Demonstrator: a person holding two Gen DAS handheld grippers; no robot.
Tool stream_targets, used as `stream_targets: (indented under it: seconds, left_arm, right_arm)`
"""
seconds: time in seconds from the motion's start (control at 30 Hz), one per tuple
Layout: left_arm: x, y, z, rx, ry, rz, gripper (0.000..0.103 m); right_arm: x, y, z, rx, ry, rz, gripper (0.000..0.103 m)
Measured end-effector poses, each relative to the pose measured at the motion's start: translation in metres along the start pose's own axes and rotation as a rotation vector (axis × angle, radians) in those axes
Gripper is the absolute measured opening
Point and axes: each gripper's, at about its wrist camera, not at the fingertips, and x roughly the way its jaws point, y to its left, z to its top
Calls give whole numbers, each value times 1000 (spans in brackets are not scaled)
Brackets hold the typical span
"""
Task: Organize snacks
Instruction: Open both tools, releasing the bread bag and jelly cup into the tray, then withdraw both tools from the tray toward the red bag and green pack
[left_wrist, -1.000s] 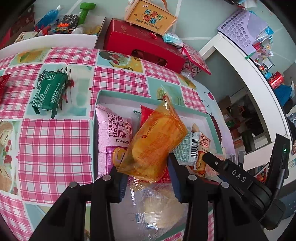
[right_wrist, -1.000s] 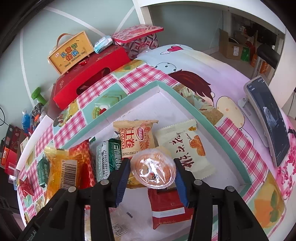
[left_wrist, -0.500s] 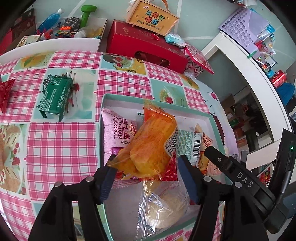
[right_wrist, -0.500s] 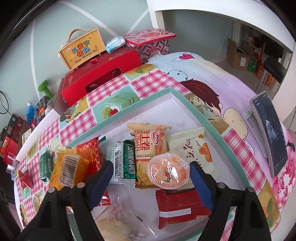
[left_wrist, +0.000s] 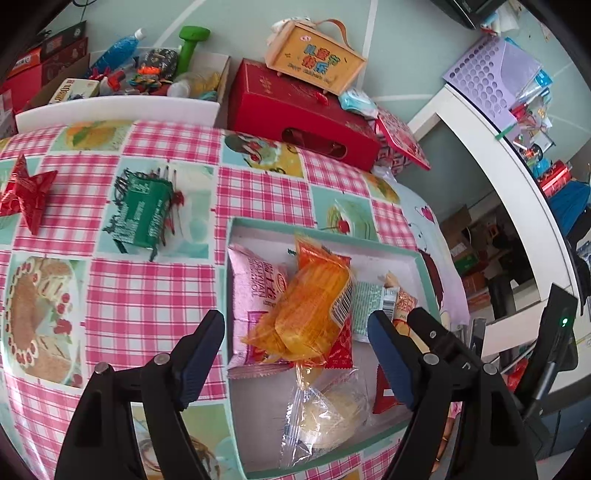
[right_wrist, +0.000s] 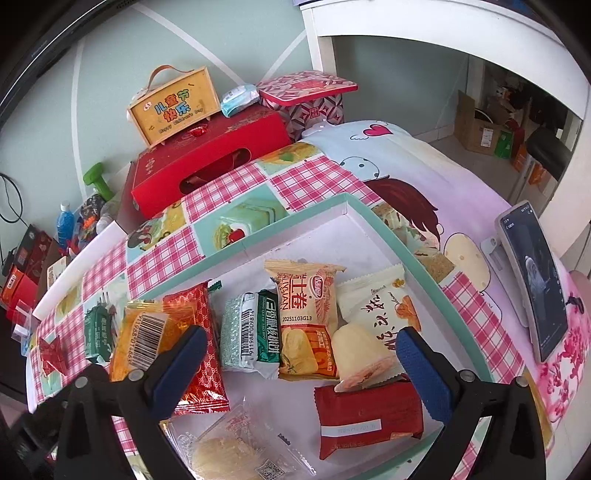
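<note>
A teal-rimmed white box (left_wrist: 325, 232) (right_wrist: 347, 201) on the checked tablecloth holds several snack packs. An orange pack (left_wrist: 314, 314) (right_wrist: 147, 332) lies in it on a pink pack (left_wrist: 255, 291) and a red one. A jelly cup (right_wrist: 360, 352) lies on its side by a red pack (right_wrist: 369, 417). My left gripper (left_wrist: 295, 354) is open and empty above the orange pack. My right gripper (right_wrist: 299, 365) is open and empty above the cup. A green pack (left_wrist: 142, 212) and a red star-shaped pack (left_wrist: 26, 192) lie on the cloth outside the box.
A red gift box (left_wrist: 295, 110) with a yellow carry box (left_wrist: 317, 61) stands behind the table. A white crate (left_wrist: 122, 107) of clutter sits at the back left. A phone on a stand (right_wrist: 532, 277) is at the right. A white desk (left_wrist: 498, 158) stands further right.
Both grippers opened and pulled back. The orange pack dropped from the left gripper into the box. The jelly cup left the right gripper and tipped onto its side.
</note>
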Motion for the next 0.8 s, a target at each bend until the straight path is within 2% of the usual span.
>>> stream_targets:
  seconds: [0.1,0.13,0.3,0.5,0.7,0.8]
  left_arm:
    - [-4,5,4,-23,-19,21,83]
    - [-6,7,5,-29,-27,38,87]
    - [-9,16,7,-28,-52,136,88]
    - [-5,29,7,-37,-43,259,91]
    - [-1,38,5,-56,-36,302,93]
    - [1,40,5,-62,-32,329,100]
  right_arm:
    - [0,2,-1,-8,1,0,103]
    - [-1,3,-1,-13,1,0,103]
    - [-2,11,-2,-43,-1,2,103]
    - [-4,20,-5,-67,-1,8,103]
    - [-5,31,-8,-105,2,19,103]
    - [-6,35,-9,-115,1,23,103]
